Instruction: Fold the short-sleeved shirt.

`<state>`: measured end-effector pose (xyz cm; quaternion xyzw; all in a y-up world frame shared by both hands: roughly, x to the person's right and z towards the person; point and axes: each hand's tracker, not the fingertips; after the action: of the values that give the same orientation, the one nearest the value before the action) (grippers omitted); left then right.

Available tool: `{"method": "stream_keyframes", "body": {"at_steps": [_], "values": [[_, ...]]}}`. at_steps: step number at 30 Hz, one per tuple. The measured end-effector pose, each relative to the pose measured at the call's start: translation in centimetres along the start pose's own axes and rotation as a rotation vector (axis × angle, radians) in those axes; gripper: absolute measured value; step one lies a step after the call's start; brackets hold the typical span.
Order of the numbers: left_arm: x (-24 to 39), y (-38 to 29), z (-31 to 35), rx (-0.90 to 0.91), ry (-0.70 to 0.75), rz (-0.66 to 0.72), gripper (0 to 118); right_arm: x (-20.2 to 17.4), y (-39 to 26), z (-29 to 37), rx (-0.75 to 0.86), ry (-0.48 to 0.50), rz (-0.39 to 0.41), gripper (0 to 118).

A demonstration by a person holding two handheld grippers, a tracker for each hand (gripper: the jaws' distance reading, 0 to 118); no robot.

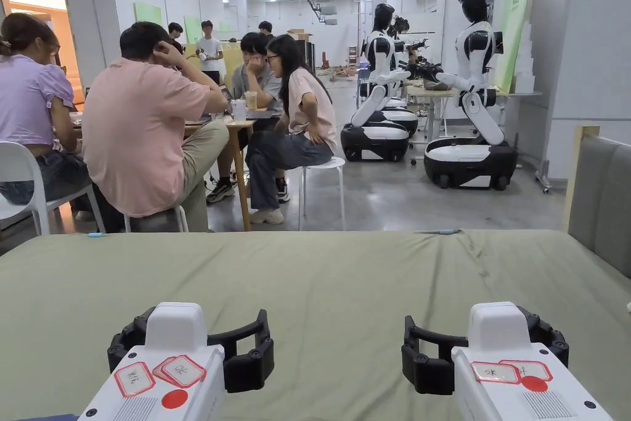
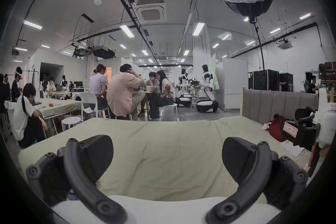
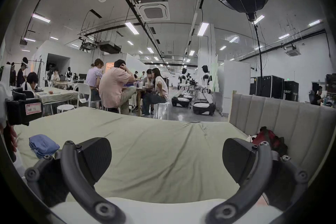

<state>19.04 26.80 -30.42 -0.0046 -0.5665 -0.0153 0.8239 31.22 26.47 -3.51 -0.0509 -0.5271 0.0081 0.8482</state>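
Both claws, left [image 2: 167, 160] and right [image 3: 167, 158], gape empty over the bed [image 1: 345, 280]; reaching for the blue garment [image 3: 42, 145] at lower left could snag the sheet.

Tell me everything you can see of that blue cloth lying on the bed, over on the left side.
The folded blue fabric garment shows in the right gripper view as a small, soft, light-blue bundle. It looks folded into a compact, roughly rectangular stack, with layered edges along its near side. It lies flat on the pale green bed sheet, toward the bed's left edge, just beyond this claw's left jaw. Nothing grips it; only the sheet touches it. Whether it is the short-sleeved shirt I cannot tell: no sleeves or collar show.
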Motion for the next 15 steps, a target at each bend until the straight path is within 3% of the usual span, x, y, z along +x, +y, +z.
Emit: {"method": "stream_keyframes", "body": {"at_steps": [15], "values": [[0.43, 0.46, 0.23, 0.020, -0.002, -0.036, 118, 0.11, 0.54, 0.33, 0.014, -0.006, -0.001, 118]]}}
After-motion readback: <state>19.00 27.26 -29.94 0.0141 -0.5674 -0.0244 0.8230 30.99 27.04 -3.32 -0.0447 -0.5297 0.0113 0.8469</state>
